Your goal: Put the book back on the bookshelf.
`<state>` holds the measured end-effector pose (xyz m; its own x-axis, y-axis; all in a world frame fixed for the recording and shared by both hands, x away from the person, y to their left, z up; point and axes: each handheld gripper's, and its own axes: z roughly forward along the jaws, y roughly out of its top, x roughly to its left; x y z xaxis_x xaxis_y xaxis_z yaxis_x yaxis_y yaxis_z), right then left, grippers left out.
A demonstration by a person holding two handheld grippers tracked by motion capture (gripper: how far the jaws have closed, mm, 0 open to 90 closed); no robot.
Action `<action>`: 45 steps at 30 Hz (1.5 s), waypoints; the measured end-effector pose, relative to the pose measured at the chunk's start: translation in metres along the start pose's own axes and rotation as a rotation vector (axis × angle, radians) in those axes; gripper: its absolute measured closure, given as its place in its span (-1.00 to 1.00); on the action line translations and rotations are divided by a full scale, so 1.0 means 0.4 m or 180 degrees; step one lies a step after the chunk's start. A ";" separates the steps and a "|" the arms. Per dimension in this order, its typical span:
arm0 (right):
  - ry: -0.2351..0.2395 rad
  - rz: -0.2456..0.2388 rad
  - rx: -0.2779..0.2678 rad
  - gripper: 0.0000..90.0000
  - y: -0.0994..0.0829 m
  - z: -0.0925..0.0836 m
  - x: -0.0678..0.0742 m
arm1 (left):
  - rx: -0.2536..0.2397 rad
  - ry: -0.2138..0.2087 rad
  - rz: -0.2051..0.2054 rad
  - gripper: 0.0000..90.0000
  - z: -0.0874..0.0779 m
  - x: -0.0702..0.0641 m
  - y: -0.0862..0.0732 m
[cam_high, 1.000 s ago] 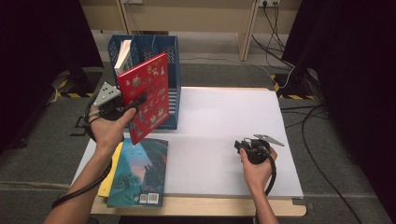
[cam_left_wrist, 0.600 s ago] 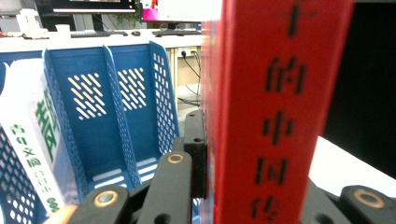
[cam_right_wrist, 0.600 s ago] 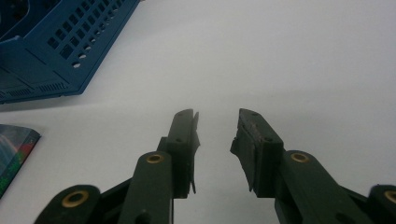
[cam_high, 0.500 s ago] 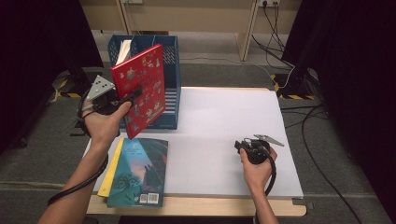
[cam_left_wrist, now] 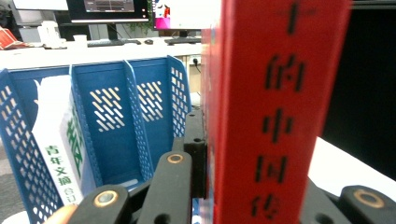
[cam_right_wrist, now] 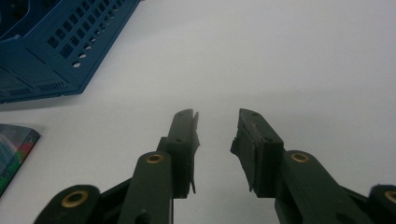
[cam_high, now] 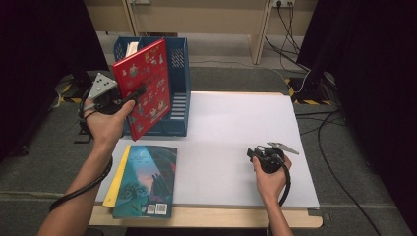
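High view: left gripper (cam_high: 129, 96) jaws pinch red book (cam_high: 146, 83) upright over blue file rack (cam_high: 179, 105) | right gripper (cam_high: 255, 155) jaws spread, empty, on counter (cam_high: 236, 123) | advice: align spine with 1 free slot, lower straight, release only once seated.

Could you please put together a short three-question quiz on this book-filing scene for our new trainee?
1. True or false: the left gripper is shut on the red hardcover book.
2. What already stands in a slot of the blue plastic perforated file rack? A) a white book with green lettering B) a metal ruler C) a cardboard box
3. What lies between the jaws of the right gripper?

Key
1. True; its jaws clamp the book's lower edge.
2. A; the white book with green lettering stands in a slot beside the red one.
3. Nothing; they stand apart over the bare white tabletop.
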<state>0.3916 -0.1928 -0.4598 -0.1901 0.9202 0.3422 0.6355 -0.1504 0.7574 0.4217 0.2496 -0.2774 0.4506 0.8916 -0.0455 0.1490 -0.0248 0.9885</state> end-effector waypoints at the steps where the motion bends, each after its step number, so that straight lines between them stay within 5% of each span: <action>1: -0.0001 -0.0001 0.0000 0.49 0.000 0.000 0.000 | -0.0006 0.0015 -0.0003 0.77 0.002 0.003 0.001; 31: 0.0003 -0.0007 0.0034 0.49 -0.009 0.005 0.003 | -0.0114 0.0593 -0.0064 0.77 0.104 0.075 -0.008; 45: 0.0002 -0.0035 0.0039 0.48 -0.012 0.006 0.003 | -0.0079 0.0658 -0.0131 0.77 0.170 0.098 -0.021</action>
<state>0.3902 -0.1901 -0.4643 -0.1976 0.9216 0.3342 0.6425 -0.1357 0.7542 0.4979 0.2539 -0.2972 0.2540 0.9655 -0.0581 0.1406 0.0226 0.9898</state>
